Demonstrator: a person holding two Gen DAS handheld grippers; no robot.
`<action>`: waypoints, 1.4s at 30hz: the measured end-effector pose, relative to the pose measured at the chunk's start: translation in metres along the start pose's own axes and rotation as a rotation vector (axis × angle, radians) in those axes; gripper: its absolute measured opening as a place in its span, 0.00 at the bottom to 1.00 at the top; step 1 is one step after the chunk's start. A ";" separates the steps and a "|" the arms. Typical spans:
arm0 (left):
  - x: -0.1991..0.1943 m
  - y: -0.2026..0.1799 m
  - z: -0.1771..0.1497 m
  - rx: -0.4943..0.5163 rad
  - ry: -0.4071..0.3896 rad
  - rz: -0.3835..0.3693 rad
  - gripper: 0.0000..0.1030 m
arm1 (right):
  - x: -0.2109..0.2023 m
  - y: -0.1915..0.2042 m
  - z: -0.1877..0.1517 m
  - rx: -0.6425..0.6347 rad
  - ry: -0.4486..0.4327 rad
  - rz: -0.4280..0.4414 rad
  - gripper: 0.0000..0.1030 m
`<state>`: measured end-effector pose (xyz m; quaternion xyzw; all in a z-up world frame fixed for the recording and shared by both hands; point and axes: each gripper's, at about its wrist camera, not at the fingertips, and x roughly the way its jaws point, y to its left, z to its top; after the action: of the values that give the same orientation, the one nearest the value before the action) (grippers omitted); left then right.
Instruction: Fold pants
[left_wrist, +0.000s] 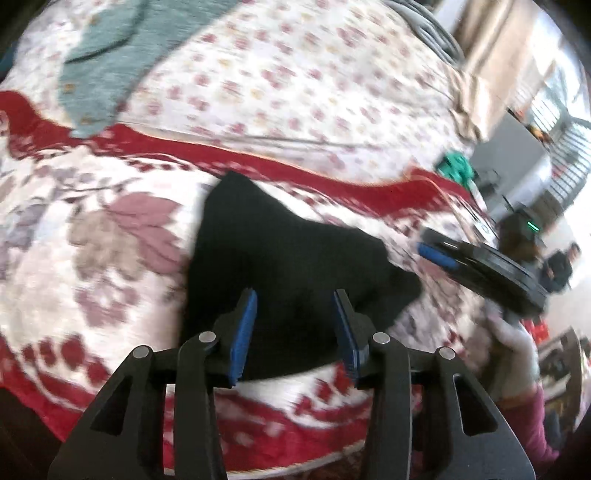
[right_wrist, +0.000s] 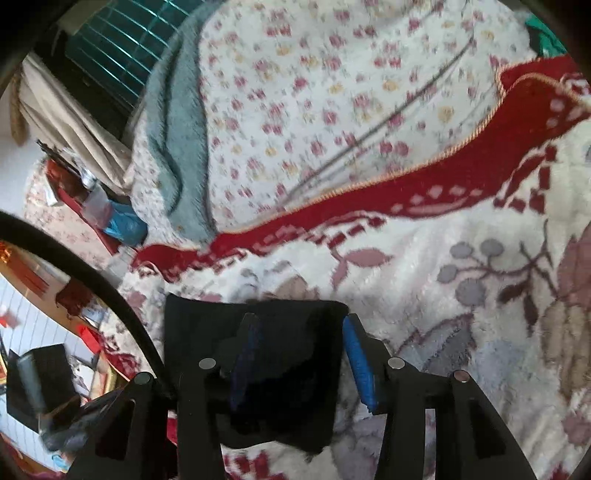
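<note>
The black pants (left_wrist: 284, 254) lie bunched in a small folded heap on the red and white floral blanket (left_wrist: 122, 236). My left gripper (left_wrist: 295, 328) is open, its blue-padded fingers (left_wrist: 243, 332) spread just above the near edge of the pants. My right gripper shows at the right of the left wrist view (left_wrist: 436, 254), beside the heap. In the right wrist view the pants (right_wrist: 295, 332) lie between and under the fingers of my open right gripper (right_wrist: 299, 354). The left pad is in shadow against the black cloth.
A teal-grey towel (left_wrist: 107, 62) lies at the far side of a flowered sheet (left_wrist: 280, 74). The blanket's red border (right_wrist: 406, 188) crosses the bed. A teal grille (right_wrist: 122, 40) and clutter stand beyond the bed edge. A green cloth (left_wrist: 456, 166) lies at the right.
</note>
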<state>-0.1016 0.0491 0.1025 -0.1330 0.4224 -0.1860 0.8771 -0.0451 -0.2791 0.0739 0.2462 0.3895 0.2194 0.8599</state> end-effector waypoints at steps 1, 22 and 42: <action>0.000 0.005 0.003 -0.004 -0.007 0.018 0.40 | -0.005 0.008 0.000 -0.013 -0.014 0.017 0.44; 0.057 0.002 0.028 0.098 -0.033 0.141 0.40 | 0.038 0.056 -0.052 -0.251 0.090 -0.143 0.49; 0.085 0.019 0.031 0.075 -0.051 0.185 0.40 | 0.061 0.049 -0.055 -0.346 0.007 -0.159 0.53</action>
<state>-0.0244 0.0314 0.0555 -0.0652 0.4033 -0.1163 0.9053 -0.0607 -0.1918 0.0372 0.0625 0.3672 0.2152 0.9028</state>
